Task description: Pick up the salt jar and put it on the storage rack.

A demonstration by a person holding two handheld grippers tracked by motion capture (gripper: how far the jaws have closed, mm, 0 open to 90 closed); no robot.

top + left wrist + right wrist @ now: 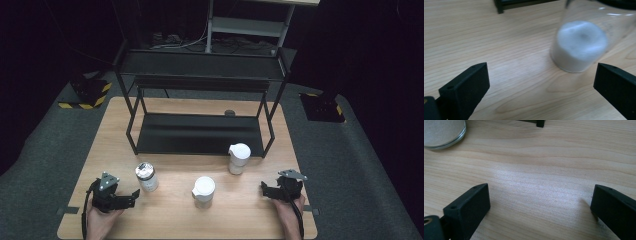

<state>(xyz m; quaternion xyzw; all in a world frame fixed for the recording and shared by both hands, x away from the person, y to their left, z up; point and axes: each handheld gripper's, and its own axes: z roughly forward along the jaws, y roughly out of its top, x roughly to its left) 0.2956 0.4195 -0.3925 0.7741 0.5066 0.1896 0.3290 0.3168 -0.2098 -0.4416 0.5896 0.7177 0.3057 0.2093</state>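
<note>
A light wooden table (110, 145) is sitting on grey carpet (45, 150), bearing a black metal two-tier shelf rack (200, 67); darkness is surrounding everything.

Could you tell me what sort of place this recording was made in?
Probably a lab recording station: a wooden table on grey carpet, a black metal shelf rack, hazard-striped blocks, and dark surroundings.
</note>
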